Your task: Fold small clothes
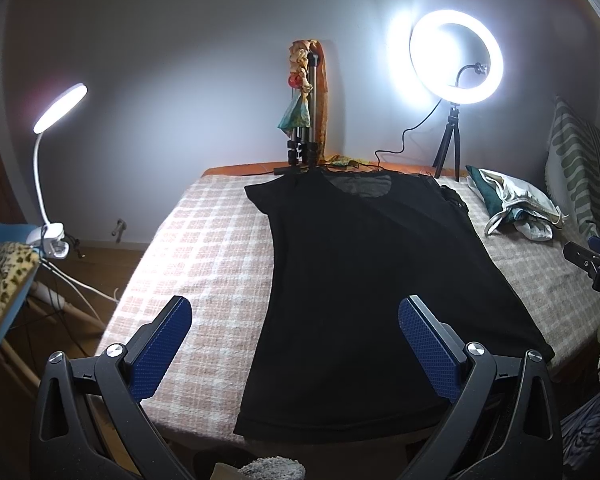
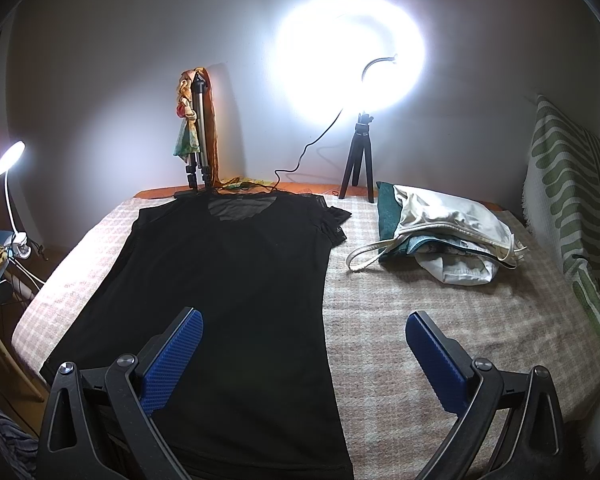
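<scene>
A black short-sleeved top [image 1: 360, 288] lies flat on the checked blanket [image 1: 204, 264], neckline toward the far wall, hem at the near edge. It also shows in the right wrist view [image 2: 228, 292]. My left gripper [image 1: 295, 320] is open and empty, held above the hem end, straddling the top's left edge. My right gripper [image 2: 304, 334] is open and empty, held above the top's right edge near the hem. The right gripper's body shows at the right edge of the left wrist view [image 1: 596, 264].
A pile of white and green clothes [image 2: 440, 236] lies at the back right. A lit ring light on a small tripod [image 2: 356, 168] and a folded tripod with scarves [image 2: 198, 132] stand at the far edge. A clip lamp [image 1: 52, 184] and chair are left; a striped cushion [image 2: 568, 200] is right.
</scene>
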`<state>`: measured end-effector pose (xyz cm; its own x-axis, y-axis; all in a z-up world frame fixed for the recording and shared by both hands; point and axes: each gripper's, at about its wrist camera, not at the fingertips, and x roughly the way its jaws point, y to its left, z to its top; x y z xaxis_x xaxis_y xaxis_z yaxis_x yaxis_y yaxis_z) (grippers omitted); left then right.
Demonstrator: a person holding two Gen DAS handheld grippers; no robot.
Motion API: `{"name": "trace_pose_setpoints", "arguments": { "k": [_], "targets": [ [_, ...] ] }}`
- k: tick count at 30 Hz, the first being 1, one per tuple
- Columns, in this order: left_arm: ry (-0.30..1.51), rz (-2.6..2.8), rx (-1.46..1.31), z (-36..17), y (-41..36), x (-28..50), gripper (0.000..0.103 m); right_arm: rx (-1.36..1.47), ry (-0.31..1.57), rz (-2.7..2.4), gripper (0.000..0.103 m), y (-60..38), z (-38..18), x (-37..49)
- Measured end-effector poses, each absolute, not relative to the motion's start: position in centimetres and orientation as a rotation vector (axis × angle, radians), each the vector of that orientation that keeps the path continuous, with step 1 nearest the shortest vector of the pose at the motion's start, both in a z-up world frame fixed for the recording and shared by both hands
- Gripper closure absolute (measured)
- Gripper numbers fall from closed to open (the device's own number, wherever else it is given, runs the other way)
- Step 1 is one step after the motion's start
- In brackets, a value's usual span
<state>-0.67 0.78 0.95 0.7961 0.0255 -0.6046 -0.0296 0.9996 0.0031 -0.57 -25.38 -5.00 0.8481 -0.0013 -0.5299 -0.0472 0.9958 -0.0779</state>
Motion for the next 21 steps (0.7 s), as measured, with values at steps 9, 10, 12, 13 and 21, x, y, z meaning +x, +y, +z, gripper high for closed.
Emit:
{"name": "trace_pose_setpoints", "arguments": {
  "k": [9, 10, 12, 13, 21],
  "targets": [
    [0.653, 0.027, -0.009, 0.89, 0.81, -0.66, 0.000, -0.089, 0.559, 0.025, 0.000, -25.44, -4.84, -0.55],
    [0.653, 0.027, -0.009, 0.89, 0.79, -0.66, 0.000, -0.089, 0.559, 0.025, 0.000, -25.42, -4.88, -0.55],
    [0.653, 0.027, -0.010, 0.88, 0.81, -0.67, 0.000, -0.088, 0.560, 0.026, 0.000, -25.45, -4.94, -0.44],
    [0.653, 0.028, -0.010, 0.89, 0.81, -0.67, 0.000, -0.088, 0.560, 0.026, 0.000, -25.47, -4.90, -0.44],
    [0.653, 0.025, -0.011, 0.86, 0.84, -0.72, 0.000, -0.087, 0.560, 0.028, 0.000, -25.52, -5.34, -0.37]
  ]
}}
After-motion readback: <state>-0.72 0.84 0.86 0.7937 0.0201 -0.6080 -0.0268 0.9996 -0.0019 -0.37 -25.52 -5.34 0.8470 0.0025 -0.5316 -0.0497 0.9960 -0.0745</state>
